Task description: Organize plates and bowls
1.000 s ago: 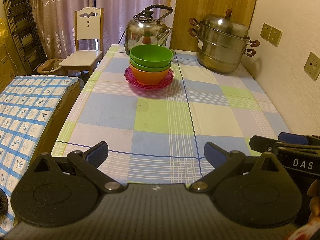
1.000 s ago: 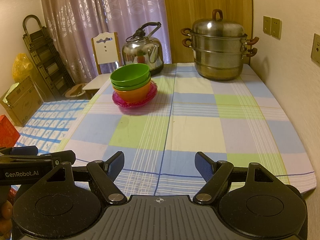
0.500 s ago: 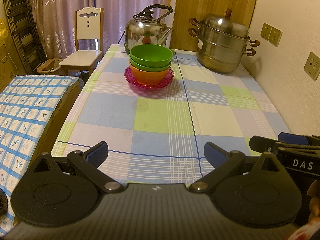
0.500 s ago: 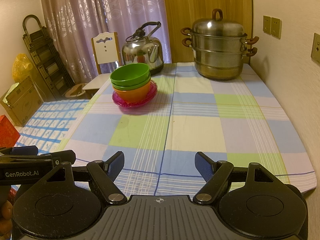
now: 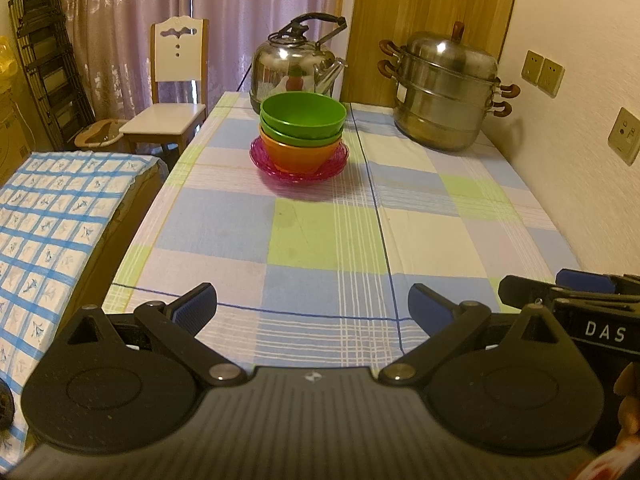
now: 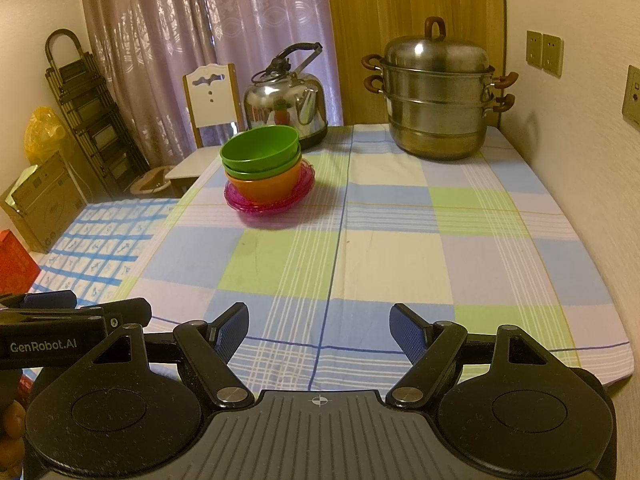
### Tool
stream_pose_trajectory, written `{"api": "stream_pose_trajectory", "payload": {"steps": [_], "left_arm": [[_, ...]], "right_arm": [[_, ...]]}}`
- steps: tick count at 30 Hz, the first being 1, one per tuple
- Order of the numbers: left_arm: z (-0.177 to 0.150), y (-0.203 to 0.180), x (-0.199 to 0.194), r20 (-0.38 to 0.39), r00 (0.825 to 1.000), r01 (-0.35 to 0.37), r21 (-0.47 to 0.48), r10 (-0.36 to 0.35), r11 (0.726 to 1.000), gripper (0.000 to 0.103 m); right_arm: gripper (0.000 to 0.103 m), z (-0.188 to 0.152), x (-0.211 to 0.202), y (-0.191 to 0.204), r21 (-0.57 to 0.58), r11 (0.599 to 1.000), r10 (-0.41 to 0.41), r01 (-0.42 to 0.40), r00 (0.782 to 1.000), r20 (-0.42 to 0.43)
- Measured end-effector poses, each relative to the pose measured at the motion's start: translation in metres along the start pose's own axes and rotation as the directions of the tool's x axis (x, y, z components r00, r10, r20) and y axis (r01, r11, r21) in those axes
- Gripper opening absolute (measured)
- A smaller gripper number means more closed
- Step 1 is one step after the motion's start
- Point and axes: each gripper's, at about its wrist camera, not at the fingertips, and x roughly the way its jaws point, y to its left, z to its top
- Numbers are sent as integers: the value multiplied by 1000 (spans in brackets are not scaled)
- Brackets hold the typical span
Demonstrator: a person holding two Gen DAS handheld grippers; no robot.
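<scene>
Two green bowls (image 5: 303,118) (image 6: 260,151) are nested in an orange bowl (image 5: 298,155) (image 6: 266,186). The stack stands on pink plates (image 5: 335,164) (image 6: 302,184) at the far middle of the checked table (image 5: 328,240) (image 6: 380,248). My left gripper (image 5: 313,307) is open and empty over the near table edge, far from the stack. My right gripper (image 6: 319,330) is open and empty, also at the near edge. Each gripper shows at the side of the other's view.
A steel kettle (image 5: 296,64) (image 6: 286,96) stands just behind the bowls. A steel steamer pot (image 5: 444,92) (image 6: 436,92) stands at the far right by the wall. A white chair (image 5: 172,92) and a blue-checked covered surface (image 5: 52,216) lie to the left.
</scene>
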Motion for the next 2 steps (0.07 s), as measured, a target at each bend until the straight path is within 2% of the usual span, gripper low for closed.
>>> {"api": "stream_pose_trajectory", "payload": {"steps": [2], "left_arm": [[-1, -3, 1, 3, 1000, 0, 1, 0, 1000, 102]], "right_arm": [[77, 0, 0, 0, 0, 1000, 0, 0, 1000, 0]]}}
